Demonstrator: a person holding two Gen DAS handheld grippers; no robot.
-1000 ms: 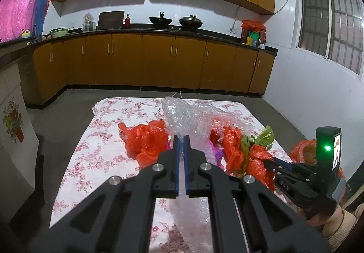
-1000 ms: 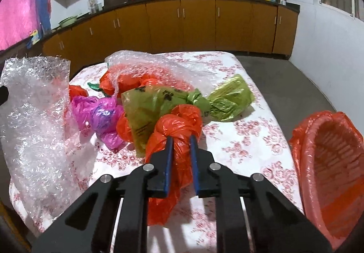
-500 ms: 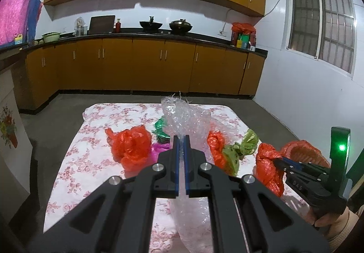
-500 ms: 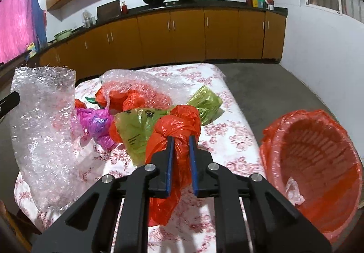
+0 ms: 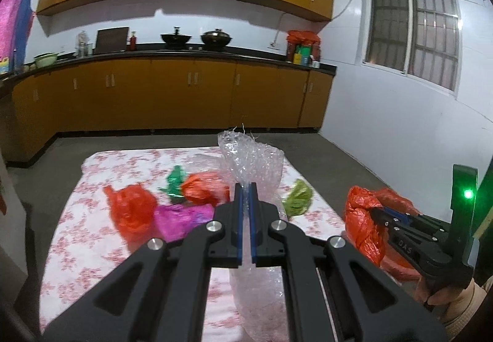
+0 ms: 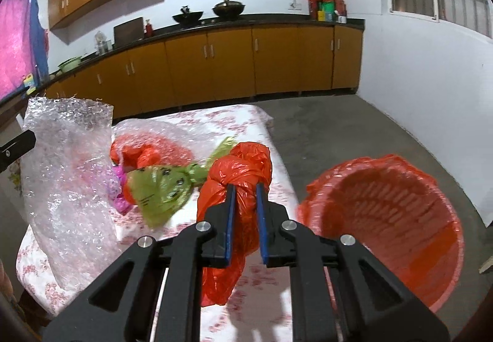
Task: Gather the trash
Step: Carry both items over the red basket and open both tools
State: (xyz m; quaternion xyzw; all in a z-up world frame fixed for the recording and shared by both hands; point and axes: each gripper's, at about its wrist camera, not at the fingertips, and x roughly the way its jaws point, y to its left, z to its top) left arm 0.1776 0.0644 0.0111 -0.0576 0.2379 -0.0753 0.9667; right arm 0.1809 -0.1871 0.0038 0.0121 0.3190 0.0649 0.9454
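Observation:
My left gripper [image 5: 245,188] is shut on a sheet of clear bubble wrap [image 5: 255,163] that hangs lifted over the floral table [image 5: 92,249]; the same bubble wrap [image 6: 67,175] fills the left of the right wrist view. My right gripper [image 6: 245,188] is shut on a knotted red plastic bag [image 6: 238,175], held up near the table's right edge. The red bag [image 5: 362,219] and right gripper [image 5: 374,212] also show at the right in the left wrist view. A red-lined trash basket [image 6: 391,219] stands on the floor right of the table.
On the table lie a green bag [image 6: 160,191], a magenta bag [image 5: 181,217], two more red bags [image 5: 132,209] [image 5: 203,188], a dark green scrap [image 5: 175,182] and more bubble wrap [image 6: 160,129]. Kitchen cabinets [image 5: 185,95] line the far wall.
Both grippers have risen and drawn back toward the right with their loads. The red bag now hangs nearer the basket, which shows more fully in the right wrist view.

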